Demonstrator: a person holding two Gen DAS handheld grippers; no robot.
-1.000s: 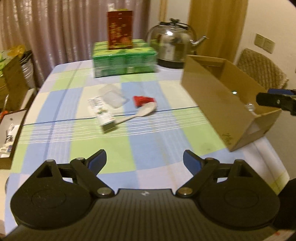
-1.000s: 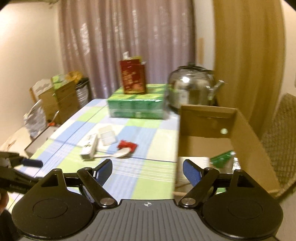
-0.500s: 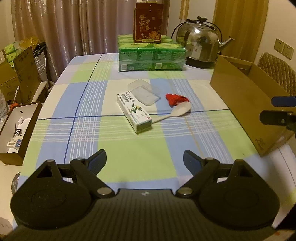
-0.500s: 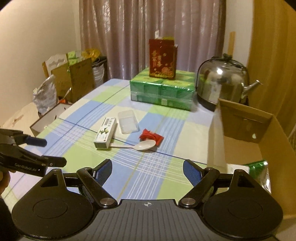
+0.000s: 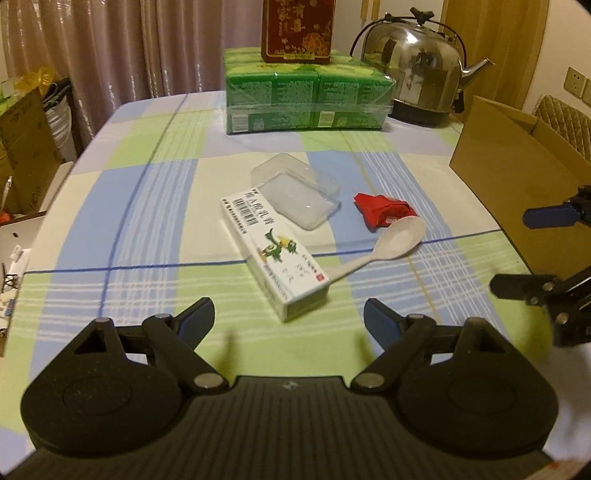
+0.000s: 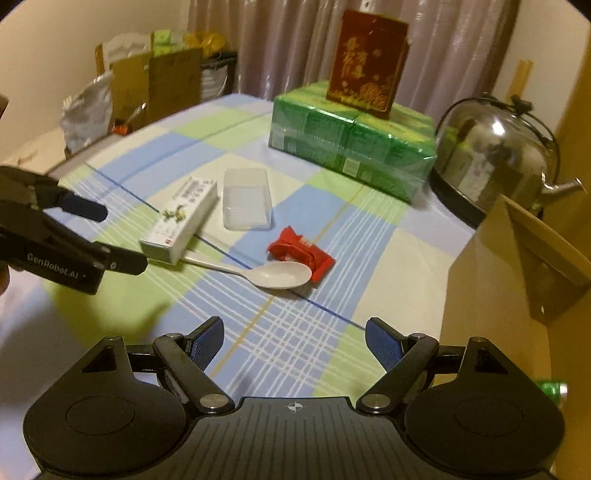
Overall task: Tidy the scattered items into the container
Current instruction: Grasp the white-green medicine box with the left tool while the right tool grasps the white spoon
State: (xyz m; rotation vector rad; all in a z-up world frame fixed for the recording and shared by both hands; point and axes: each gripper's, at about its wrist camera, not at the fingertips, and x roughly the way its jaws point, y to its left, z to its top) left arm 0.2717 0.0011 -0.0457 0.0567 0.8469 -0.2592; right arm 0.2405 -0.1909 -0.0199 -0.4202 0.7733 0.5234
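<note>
A white medicine box (image 5: 273, 251) (image 6: 180, 223), a clear plastic case (image 5: 295, 190) (image 6: 246, 199), a red wrapper (image 5: 382, 210) (image 6: 301, 254) and a white spoon (image 5: 384, 245) (image 6: 269, 275) lie mid-table. The open cardboard box (image 5: 513, 181) (image 6: 517, 273) stands at the right. My left gripper (image 5: 289, 317) is open and empty just in front of the medicine box. My right gripper (image 6: 294, 341) is open and empty, close in front of the spoon.
A green shrink-wrapped pack (image 5: 306, 98) with a red carton (image 5: 295, 29) on top and a steel kettle (image 5: 417, 62) stand at the table's far end. Cardboard boxes and bags (image 6: 147, 85) sit on the floor at the left. A green packet (image 6: 552, 389) lies in the box.
Both grippers have moved forward and down toward the scattered items. The left now sits close to the medicine box; the right has swung left from the cardboard box toward the spoon. Both stay open.
</note>
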